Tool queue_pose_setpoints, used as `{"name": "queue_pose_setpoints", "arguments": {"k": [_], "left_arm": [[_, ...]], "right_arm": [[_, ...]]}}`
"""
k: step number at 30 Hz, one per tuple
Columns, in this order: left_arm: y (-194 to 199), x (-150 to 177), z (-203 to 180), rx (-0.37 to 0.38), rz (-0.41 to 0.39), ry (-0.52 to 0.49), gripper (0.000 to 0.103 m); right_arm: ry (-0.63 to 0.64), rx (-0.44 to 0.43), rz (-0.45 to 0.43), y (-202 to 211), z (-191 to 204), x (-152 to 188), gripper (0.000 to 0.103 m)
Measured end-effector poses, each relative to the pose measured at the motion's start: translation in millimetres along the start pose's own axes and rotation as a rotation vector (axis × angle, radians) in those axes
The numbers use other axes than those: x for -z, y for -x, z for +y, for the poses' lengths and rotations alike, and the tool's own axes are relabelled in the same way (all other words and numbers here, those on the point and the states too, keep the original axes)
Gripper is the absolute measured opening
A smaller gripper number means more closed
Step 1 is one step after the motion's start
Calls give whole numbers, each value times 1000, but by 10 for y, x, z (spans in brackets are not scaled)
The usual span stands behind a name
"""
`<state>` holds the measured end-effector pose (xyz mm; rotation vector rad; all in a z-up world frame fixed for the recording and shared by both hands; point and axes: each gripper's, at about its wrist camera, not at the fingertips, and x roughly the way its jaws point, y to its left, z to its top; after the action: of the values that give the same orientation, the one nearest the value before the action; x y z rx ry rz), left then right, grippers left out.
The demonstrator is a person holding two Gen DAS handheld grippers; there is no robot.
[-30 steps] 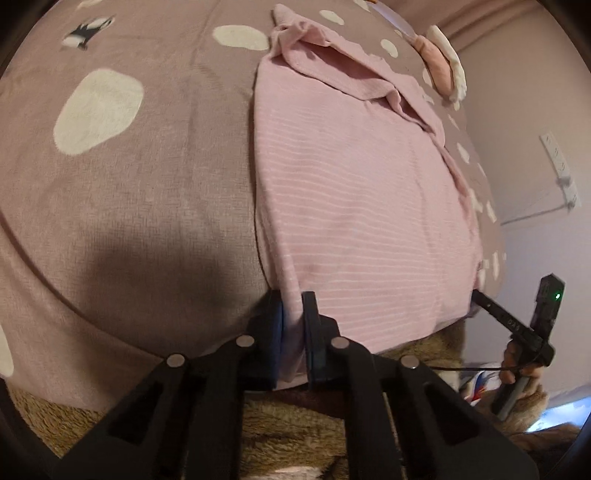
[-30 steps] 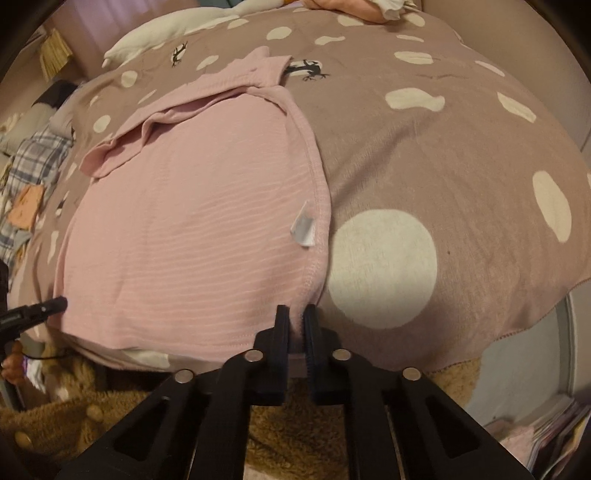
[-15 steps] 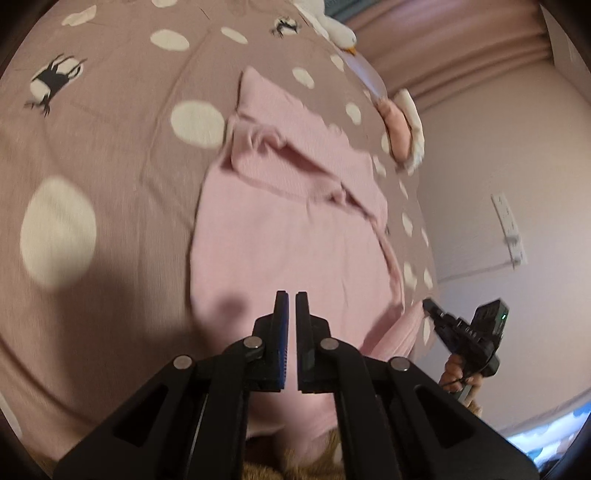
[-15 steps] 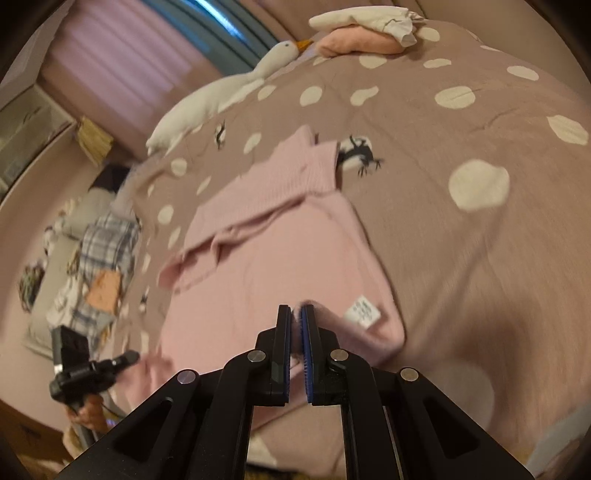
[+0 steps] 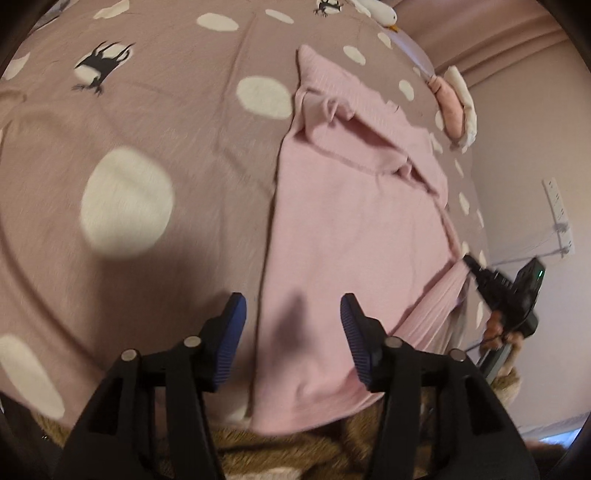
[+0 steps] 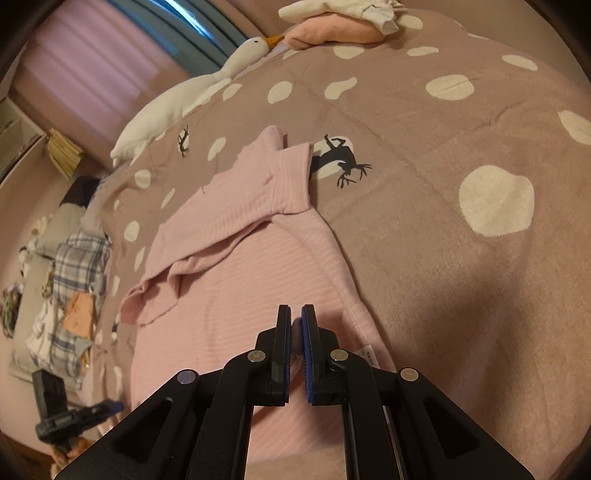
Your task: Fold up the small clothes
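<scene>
A pink ribbed top point(image 5: 351, 221) lies on a mauve spotted blanket point(image 5: 147, 110), with its sleeves bunched at the far end. My left gripper point(image 5: 291, 306) hovers over the top's near left part. Its jaws are opening and stand wide, and the cloth lies below them without the pads pressing on it. My right gripper point(image 6: 296, 314) is shut on the lower hem of the top point(image 6: 240, 295), with pink cloth pinched between its pads. In the left wrist view the right gripper point(image 5: 471, 263) holds that corner lifted at the top's right edge.
A white plush goose point(image 6: 192, 92) and a pile of folded pink and white clothes point(image 6: 332, 26) lie at the far side of the blanket point(image 6: 443, 258). Plaid laundry point(image 6: 74, 280) sits off to the left. A brown fuzzy cover point(image 5: 332, 450) hangs at the near edge.
The left jaws have opened and let go of the hem. Both grippers rose and moved forward over the top; the right one still carries its corner.
</scene>
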<state>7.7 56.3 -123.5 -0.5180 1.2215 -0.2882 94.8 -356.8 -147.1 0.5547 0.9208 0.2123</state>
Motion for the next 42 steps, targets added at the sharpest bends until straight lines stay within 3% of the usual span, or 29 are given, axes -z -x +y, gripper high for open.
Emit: {"name": "queue_pose_setpoints", "arguments": {"k": [5,7,11,13,15,18,23,29,36,42], "left_arm": [[-84,224,122,-26,67,19,53],[-135,321,151,5,112,22,53],[-170,411,143,71,125,28,50],[-223,429,129,113,148,49,34],[-318,430,87,144,183,63,5],[-319,393,33,167,166,79,5],[-86,122,-94,322,91,105,5],[30,-305,-113,363,-5,151,5],[-262,-675,-64,334,23,217,5],[-321,-862,173,291,-22,293,6]], "right_arm": [[11,12,-10,45,17,45,7],[14,18,-17,73,27,67,7],[24,29,-28,128,46,95,7],[21,33,-35,146,41,96,7],[18,35,-39,144,43,106,7],[14,37,-40,141,46,119,7],[16,31,-50,166,60,83,7],[-20,15,-56,129,15,-8,7],[-77,33,-56,42,-94,-143,7],[-128,97,-74,2,-222,-211,7]]}}
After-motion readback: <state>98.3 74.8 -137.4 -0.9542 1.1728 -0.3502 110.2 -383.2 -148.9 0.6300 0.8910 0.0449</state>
